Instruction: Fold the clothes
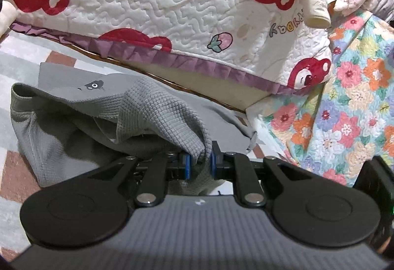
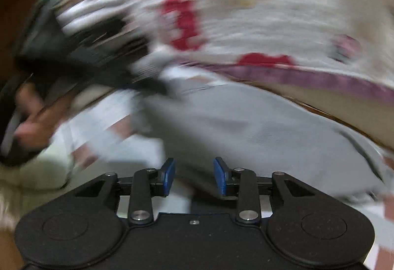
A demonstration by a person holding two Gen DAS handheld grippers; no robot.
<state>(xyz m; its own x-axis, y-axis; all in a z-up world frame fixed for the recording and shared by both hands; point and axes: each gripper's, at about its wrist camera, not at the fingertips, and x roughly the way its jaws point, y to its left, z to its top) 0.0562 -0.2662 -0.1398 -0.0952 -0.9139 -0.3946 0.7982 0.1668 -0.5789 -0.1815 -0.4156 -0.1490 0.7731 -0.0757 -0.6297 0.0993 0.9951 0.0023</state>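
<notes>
A grey waffle-knit garment [image 1: 152, 117] with a small dark cartoon print lies bunched on a checked floor mat. My left gripper [image 1: 200, 160] is shut on a fold of it, lifting that fold off the mat. In the right wrist view the picture is motion-blurred; the grey garment [image 2: 241, 127] spreads ahead. My right gripper [image 2: 194, 175] is open and empty, above the garment's near edge. The other hand and the left gripper's body [image 2: 61, 53] show blurred at the left.
A white quilt with red bears and a purple frill [image 1: 172, 11] hangs over a bed edge behind the garment, also in the right wrist view [image 2: 270, 23]. A floral quilt [image 1: 344, 102] lies to the right. The checked mat [image 1: 14, 60] extends to the left.
</notes>
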